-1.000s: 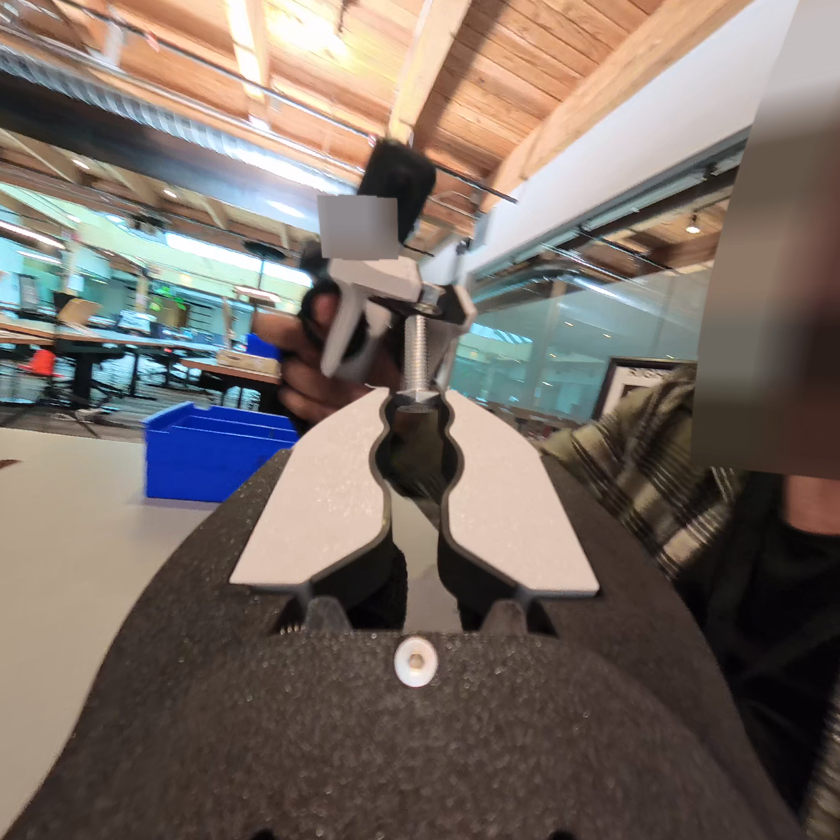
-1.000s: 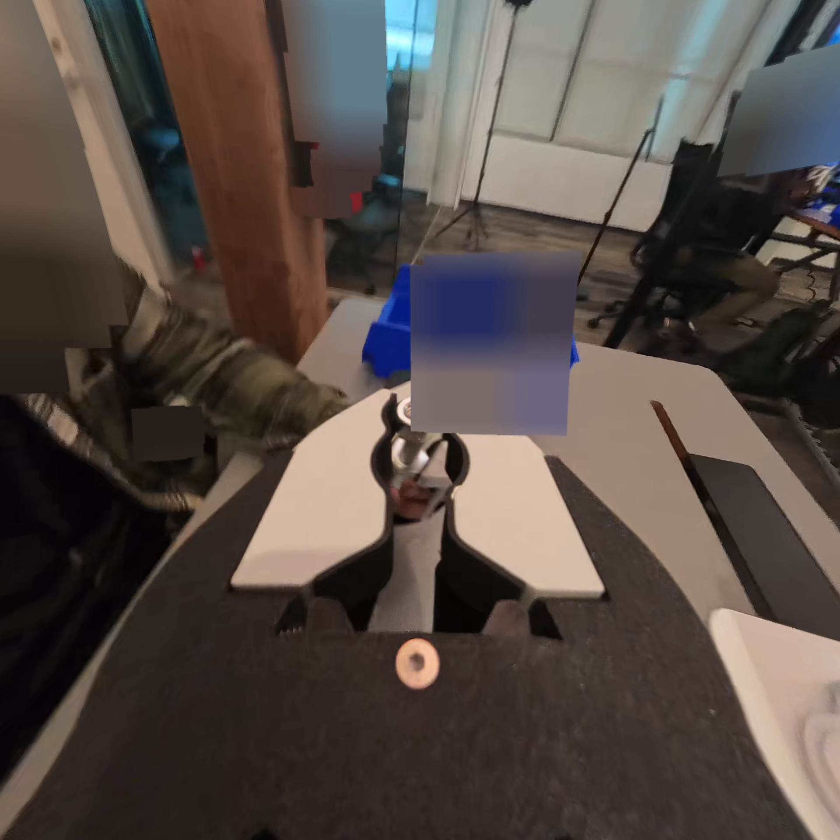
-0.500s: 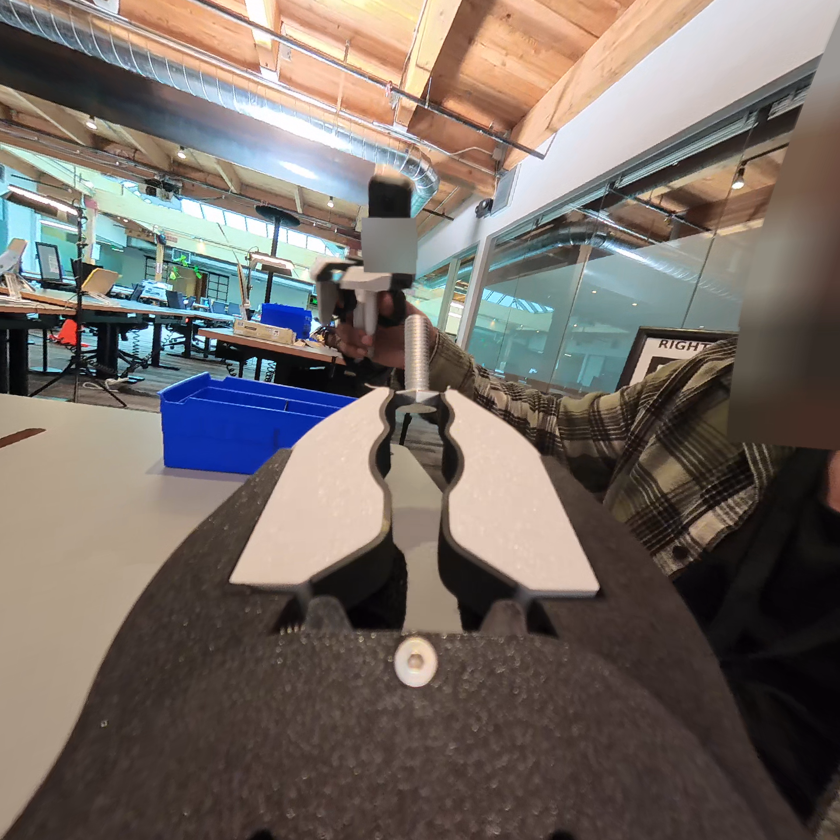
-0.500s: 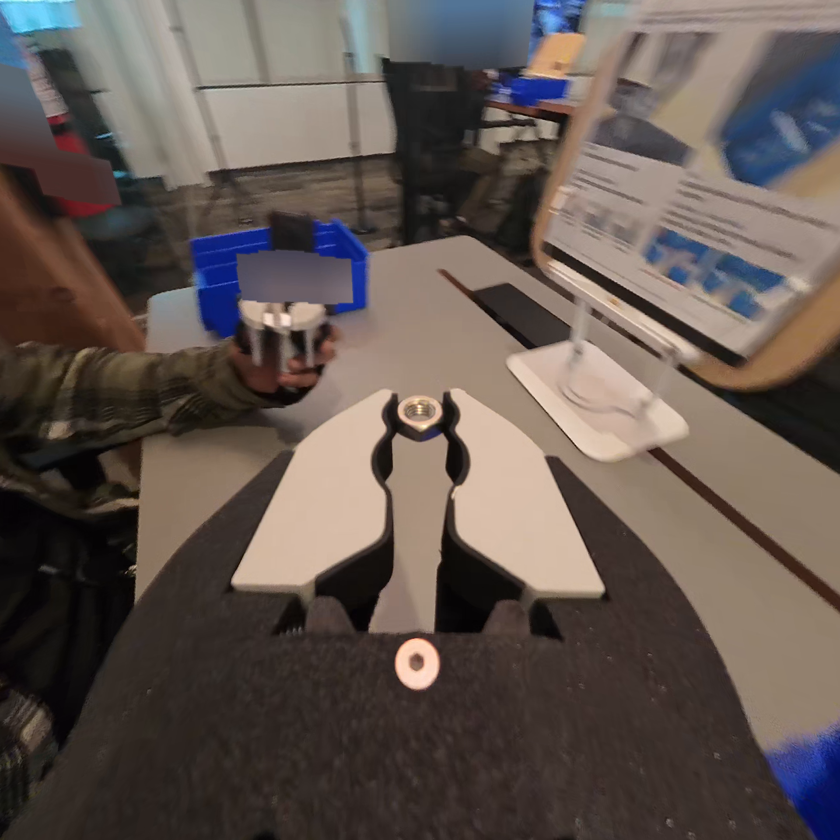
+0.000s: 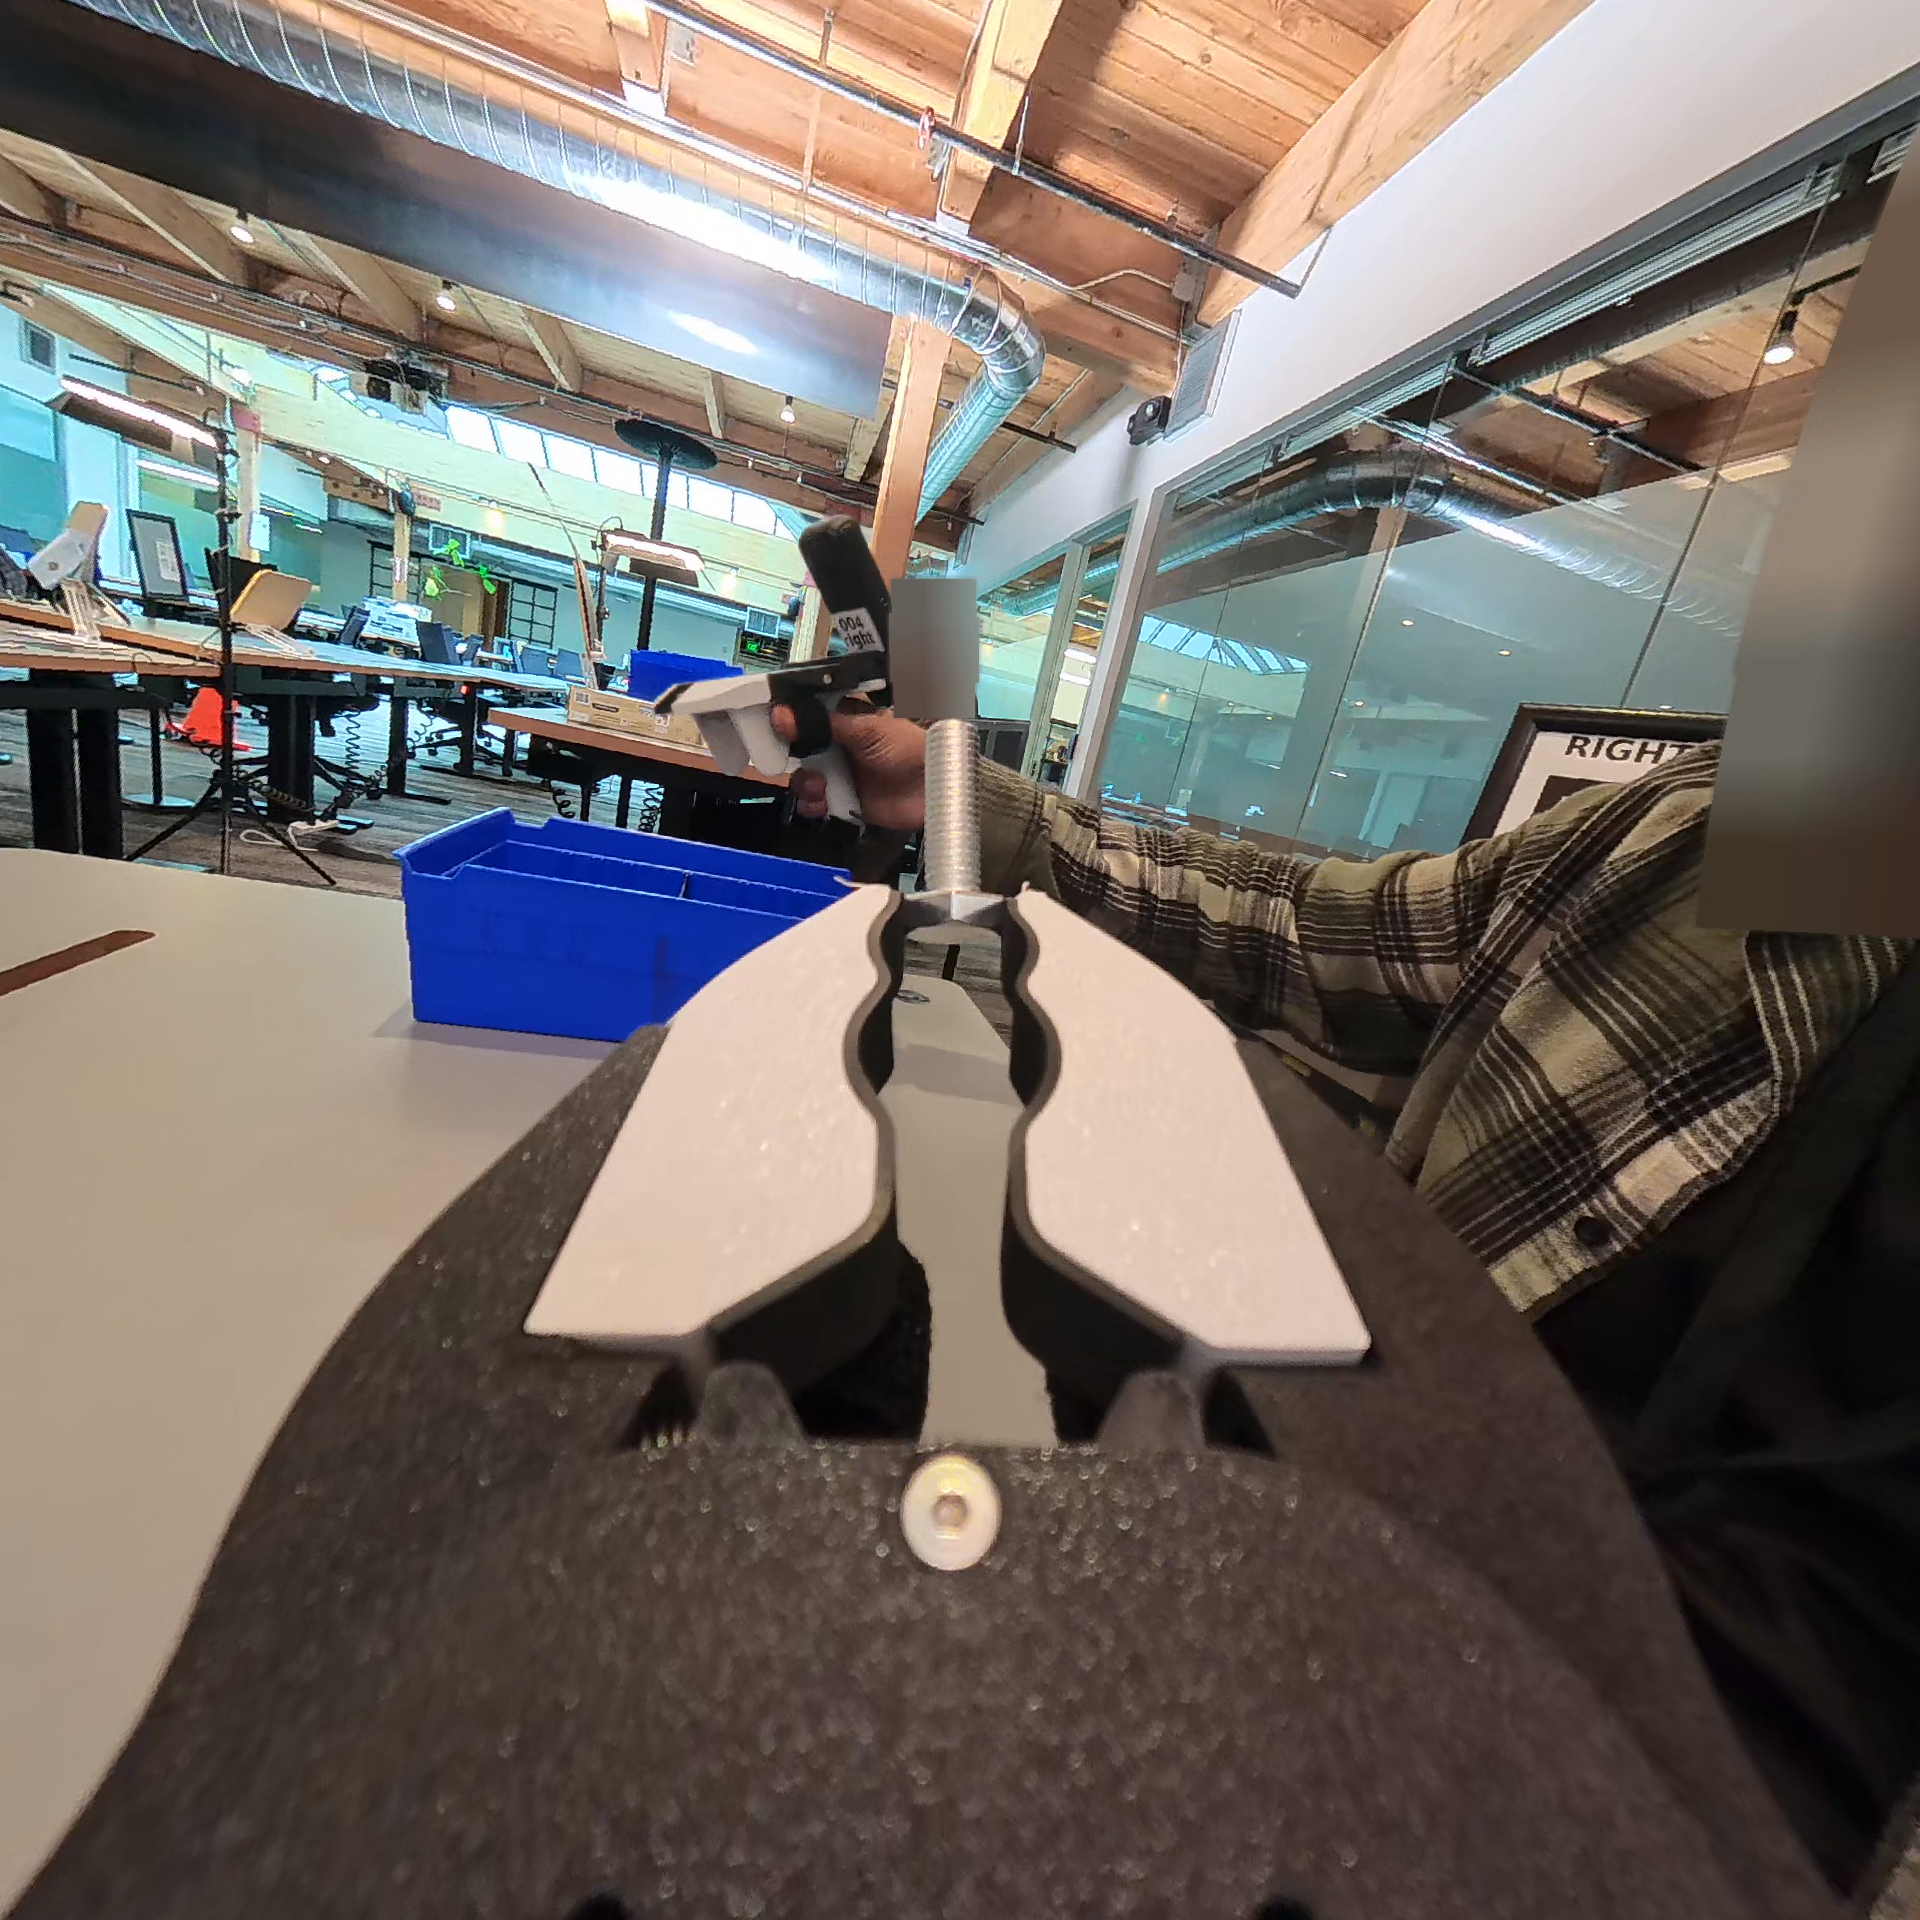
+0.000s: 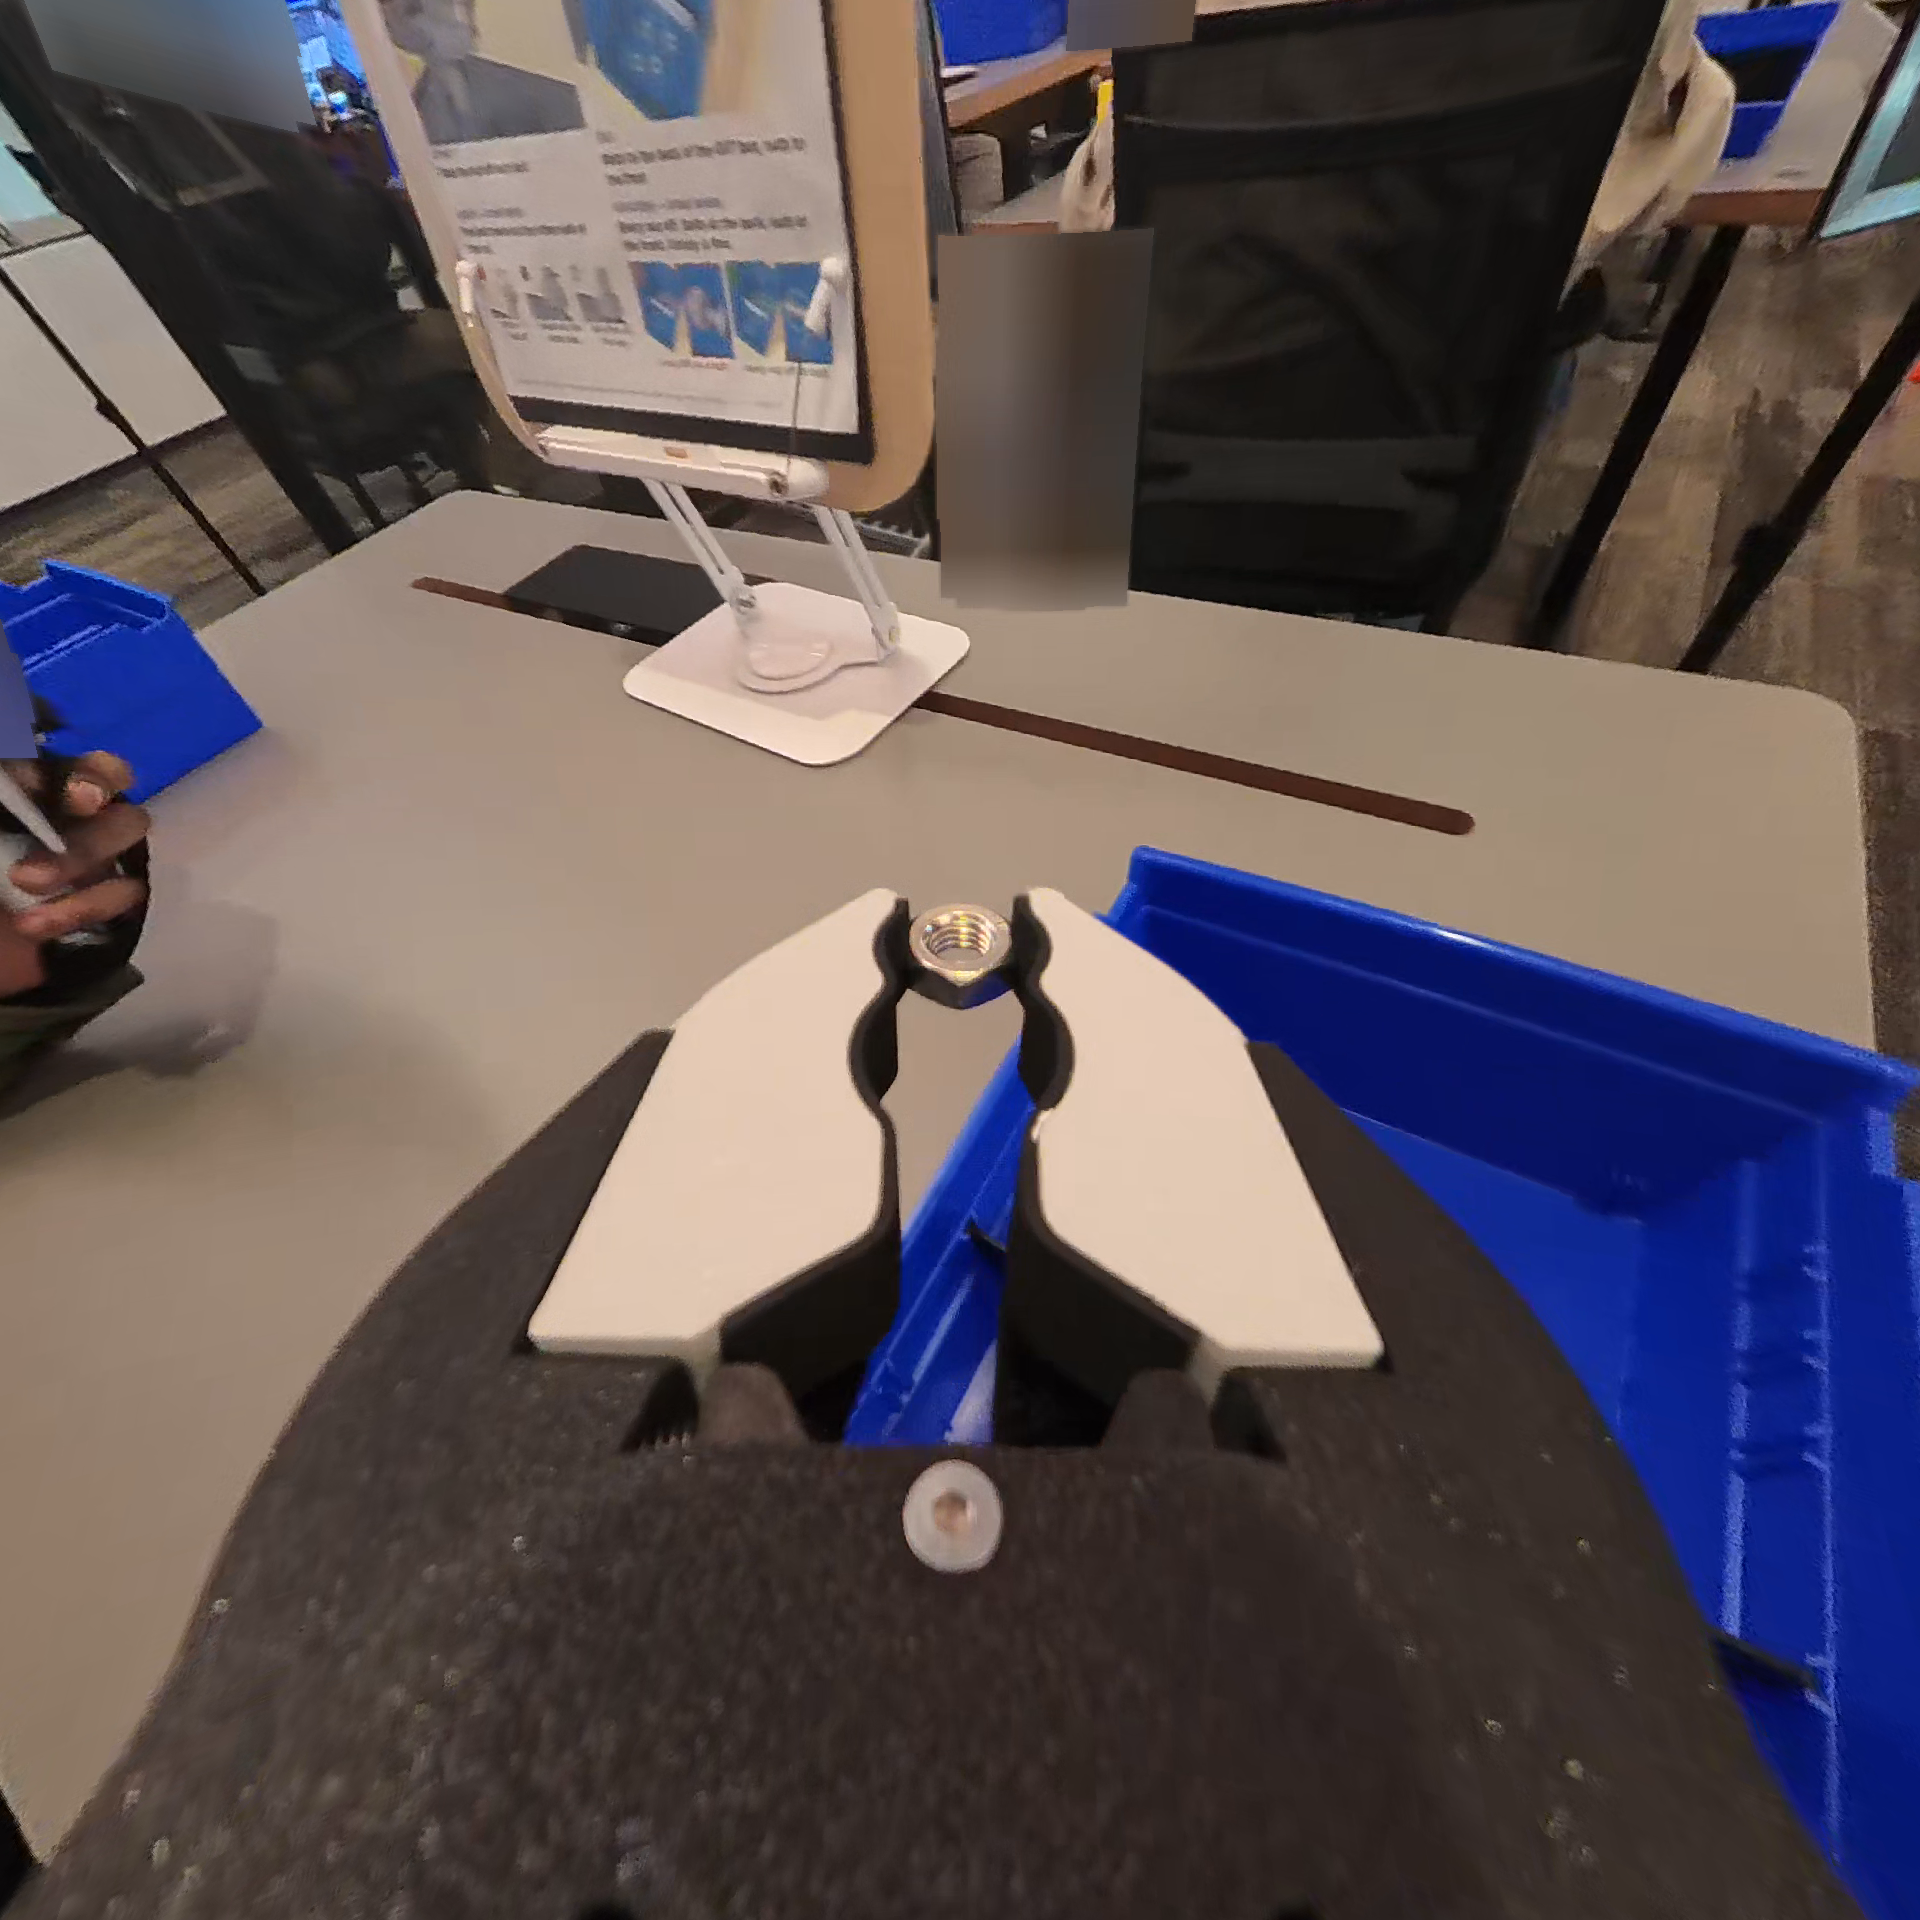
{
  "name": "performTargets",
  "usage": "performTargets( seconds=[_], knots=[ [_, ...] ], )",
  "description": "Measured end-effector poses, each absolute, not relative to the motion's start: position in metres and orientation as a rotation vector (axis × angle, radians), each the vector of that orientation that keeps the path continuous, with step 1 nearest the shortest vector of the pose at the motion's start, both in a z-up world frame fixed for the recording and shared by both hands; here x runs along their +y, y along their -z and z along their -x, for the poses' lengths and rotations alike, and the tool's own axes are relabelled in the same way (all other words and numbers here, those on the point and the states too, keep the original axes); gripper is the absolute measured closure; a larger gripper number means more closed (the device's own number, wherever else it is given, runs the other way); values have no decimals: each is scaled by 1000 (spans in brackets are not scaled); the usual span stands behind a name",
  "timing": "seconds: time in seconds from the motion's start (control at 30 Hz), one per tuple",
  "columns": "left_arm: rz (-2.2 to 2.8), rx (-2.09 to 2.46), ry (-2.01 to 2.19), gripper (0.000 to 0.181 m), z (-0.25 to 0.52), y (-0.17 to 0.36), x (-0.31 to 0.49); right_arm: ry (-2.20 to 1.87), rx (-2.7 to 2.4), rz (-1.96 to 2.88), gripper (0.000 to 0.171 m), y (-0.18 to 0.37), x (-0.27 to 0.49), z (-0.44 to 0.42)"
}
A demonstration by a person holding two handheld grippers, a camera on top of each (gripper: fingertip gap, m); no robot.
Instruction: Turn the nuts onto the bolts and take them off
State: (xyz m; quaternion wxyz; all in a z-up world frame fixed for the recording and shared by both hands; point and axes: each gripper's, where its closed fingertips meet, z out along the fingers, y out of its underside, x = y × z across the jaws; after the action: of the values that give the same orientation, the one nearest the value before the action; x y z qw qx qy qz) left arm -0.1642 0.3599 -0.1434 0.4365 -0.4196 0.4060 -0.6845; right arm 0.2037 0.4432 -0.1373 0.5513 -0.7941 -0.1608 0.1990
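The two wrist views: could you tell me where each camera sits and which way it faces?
Left wrist view: on the left gripper, facing level across the table; its fingers clamp the bolt; plaid sleeve and right gripper show.
Right wrist view: on the right gripper, tilted down over a blue bin, pinching the nut.
Shared: the grey table.

Nut [image 6: 958,951] came off bolt [image 5: 950,810], claws apart.

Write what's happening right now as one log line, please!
left gripper: shut on bolt, upright | right gripper: shut on nut, beside blue bin | nut off bolt
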Motion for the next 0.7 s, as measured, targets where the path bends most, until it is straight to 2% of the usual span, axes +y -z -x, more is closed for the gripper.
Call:
performTargets(
  seconds=[0.33, 0.7],
  knots=[
    [1047, 1005, 1699, 164, 166, 143, 362, -422, -346, 1984, 153, 164, 439, -225],
    [1056, 1014, 1687, 164, 165, 144, 361, -273, -455, 2359, 152, 227, 382, -246]
  ],
)
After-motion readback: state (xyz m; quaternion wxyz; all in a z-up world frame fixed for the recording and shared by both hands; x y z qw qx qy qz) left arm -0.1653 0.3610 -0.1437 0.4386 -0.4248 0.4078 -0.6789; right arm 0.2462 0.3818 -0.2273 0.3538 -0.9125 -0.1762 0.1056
